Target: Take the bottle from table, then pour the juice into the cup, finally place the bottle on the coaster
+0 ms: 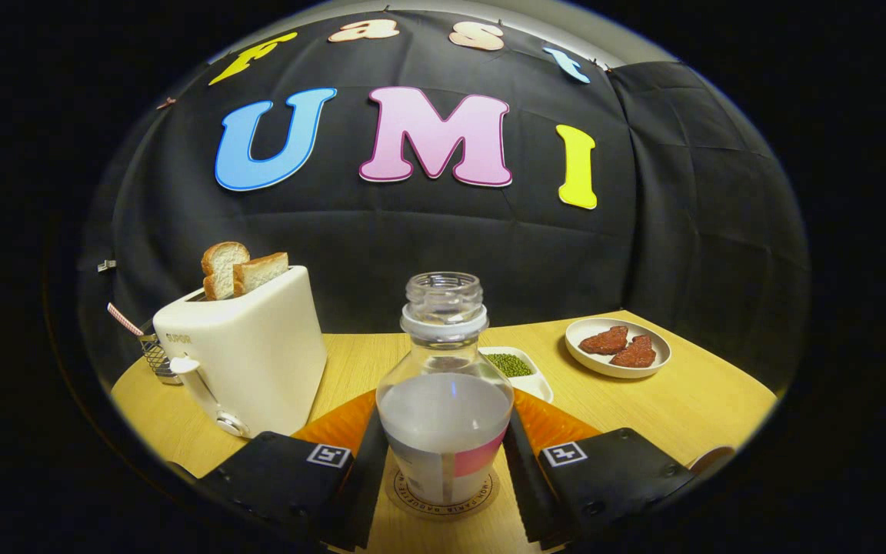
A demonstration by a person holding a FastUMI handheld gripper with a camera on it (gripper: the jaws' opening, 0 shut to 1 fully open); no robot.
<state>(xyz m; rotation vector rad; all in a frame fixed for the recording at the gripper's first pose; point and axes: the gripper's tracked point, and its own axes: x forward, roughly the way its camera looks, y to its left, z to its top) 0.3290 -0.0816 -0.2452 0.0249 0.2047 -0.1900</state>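
Observation:
A clear bottle [443, 362] with no cap, holding whitish liquid up to its shoulder and wearing a pink and white label, stands upright between my fingers. Its base rests on a round brown coaster [484, 488] with lettering around the rim. My gripper [443, 450] is shut on the bottle, with the left finger [370, 462] and the right finger [521, 462] pressing against its sides. A curved pale rim [712, 458], possibly the cup, peeks out beside the right finger.
An orange mat [339, 425] lies under and behind the coaster on the wooden table [704, 400]. A white toaster [247, 350] with two bread slices stands to the left, and a wire holder [154, 355] beyond it. A small dish of green beans [516, 365] and a plate with brown pieces [618, 348] sit further back.

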